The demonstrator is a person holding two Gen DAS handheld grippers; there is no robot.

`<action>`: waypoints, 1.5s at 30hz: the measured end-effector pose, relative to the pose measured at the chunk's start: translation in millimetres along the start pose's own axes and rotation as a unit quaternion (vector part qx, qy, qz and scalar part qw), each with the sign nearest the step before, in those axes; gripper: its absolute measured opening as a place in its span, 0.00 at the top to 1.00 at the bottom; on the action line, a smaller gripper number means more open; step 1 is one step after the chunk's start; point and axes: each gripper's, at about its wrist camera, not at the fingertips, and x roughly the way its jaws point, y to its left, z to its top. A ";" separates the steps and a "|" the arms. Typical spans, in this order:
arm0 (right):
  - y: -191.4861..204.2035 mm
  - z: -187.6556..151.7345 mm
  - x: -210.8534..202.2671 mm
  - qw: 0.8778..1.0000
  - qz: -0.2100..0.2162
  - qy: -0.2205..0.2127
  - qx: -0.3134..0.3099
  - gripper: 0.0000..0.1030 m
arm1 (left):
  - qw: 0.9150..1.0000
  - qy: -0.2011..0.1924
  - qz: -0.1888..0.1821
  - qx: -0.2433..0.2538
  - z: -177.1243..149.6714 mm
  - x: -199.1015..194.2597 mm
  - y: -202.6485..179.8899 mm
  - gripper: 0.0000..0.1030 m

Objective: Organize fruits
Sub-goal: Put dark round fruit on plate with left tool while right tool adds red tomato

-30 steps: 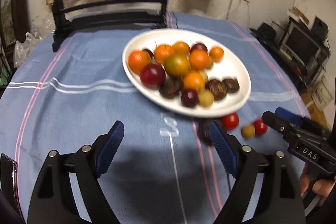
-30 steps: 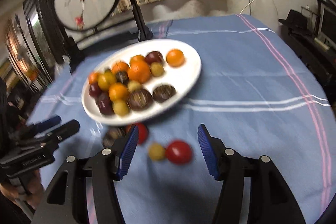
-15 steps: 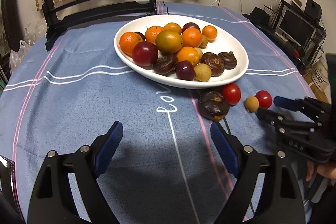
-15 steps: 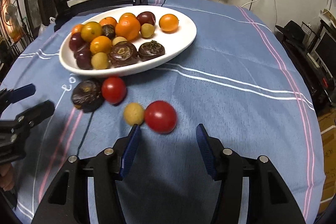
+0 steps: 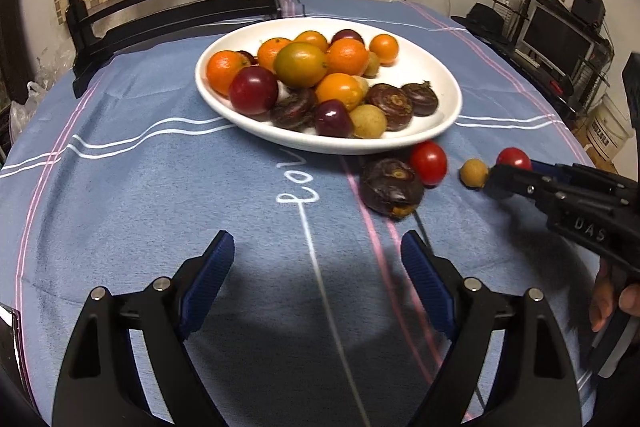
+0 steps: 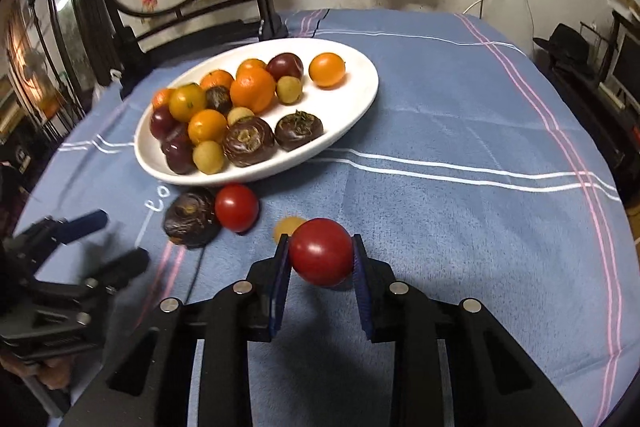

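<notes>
Our right gripper [image 6: 321, 258] had just closed on the red tomato [image 6: 321, 251] lying near the white plate [image 6: 362, 97], where it belongs; our left gripper [image 5: 316, 259] stood open, empty.

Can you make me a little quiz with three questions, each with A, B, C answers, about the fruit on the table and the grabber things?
1. Where is the dark brown fruit that is off the white plate?
A. On the blue cloth, touching a red tomato
B. On top of the oranges
C. Between the left gripper's pads

2. How many fruits lie on the cloth, not counting the held one?
A. One
B. Three
C. Six

3. What is the right gripper doing?
A. Standing wide open over the plate
B. Shut on a red tomato
C. Holding an orange

Answers:
1. A: it sits on the blue cloth against the loose red tomato.
2. B: dark fruit, red tomato, small yellow fruit.
3. B: its jaws have just been closing and both pads press the held red tomato; the left gripper is open and empty.
</notes>
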 end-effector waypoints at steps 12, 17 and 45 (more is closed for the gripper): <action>-3.4 1.4 -13.7 0.999 0.027 -0.019 0.013 0.71 | 0.999 0.038 -0.011 0.022 16.8 25.8 -34.3 0.34; -5.1 1.3 -14.1 0.999 0.034 -0.018 0.014 0.71 | 0.999 0.027 0.009 0.042 26.4 37.5 -45.2 0.42; 42.8 70.5 5.9 0.996 0.071 -0.050 -0.010 0.71 | 0.999 -0.016 -0.004 -0.034 92.6 2.8 17.8 0.59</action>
